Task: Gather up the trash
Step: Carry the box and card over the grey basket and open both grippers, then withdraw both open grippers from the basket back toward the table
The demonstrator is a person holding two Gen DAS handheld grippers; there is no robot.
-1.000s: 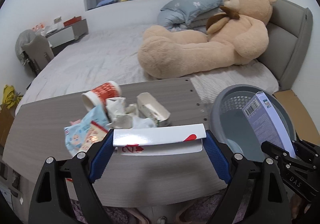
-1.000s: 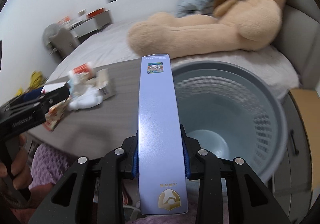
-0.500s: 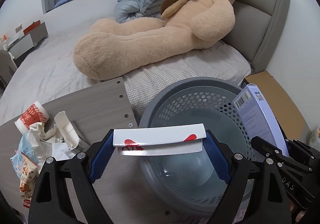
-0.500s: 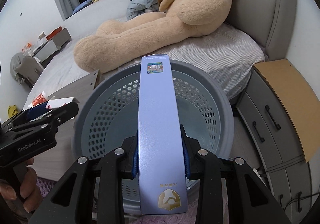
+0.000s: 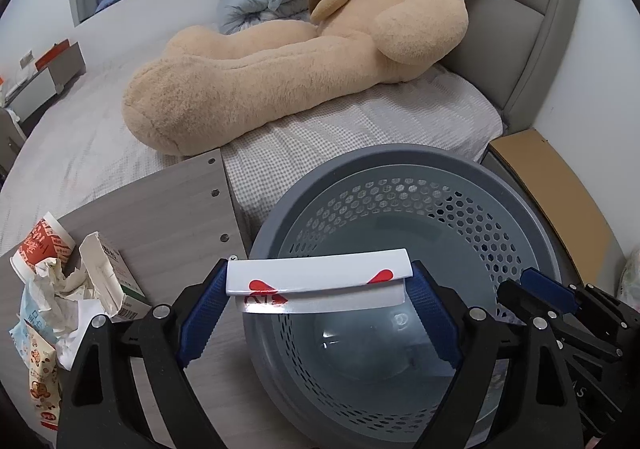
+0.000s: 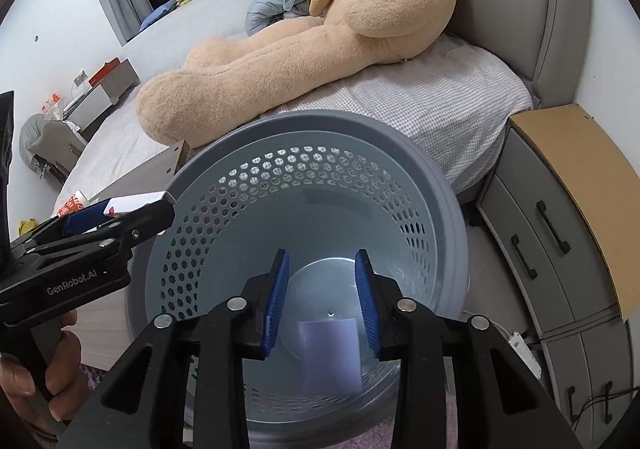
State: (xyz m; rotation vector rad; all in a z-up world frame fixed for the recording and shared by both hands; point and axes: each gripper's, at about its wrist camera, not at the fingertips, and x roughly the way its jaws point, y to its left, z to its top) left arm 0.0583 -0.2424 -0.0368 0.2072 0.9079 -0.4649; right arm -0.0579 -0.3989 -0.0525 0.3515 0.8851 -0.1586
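Reading "GenRobot.AI" on left gripper (image 6: 132, 215), basket (image 6: 432, 185)

A grey perforated basket (image 6: 304, 153) stands upright just beside the bench end, and a pale lilac box (image 6: 330, 353) — blurred — lies flat on its floor. A white card box (image 5: 318, 281) with red heart marks is held level across the basket's near rim. On the bench (image 5: 160, 205) a heap sits together — a red-and-white paper cup (image 5: 38, 245) on its side, crumpled white paper (image 5: 60, 289), an opened white carton (image 5: 108, 281) and a printed snack wrapper (image 5: 38, 373).
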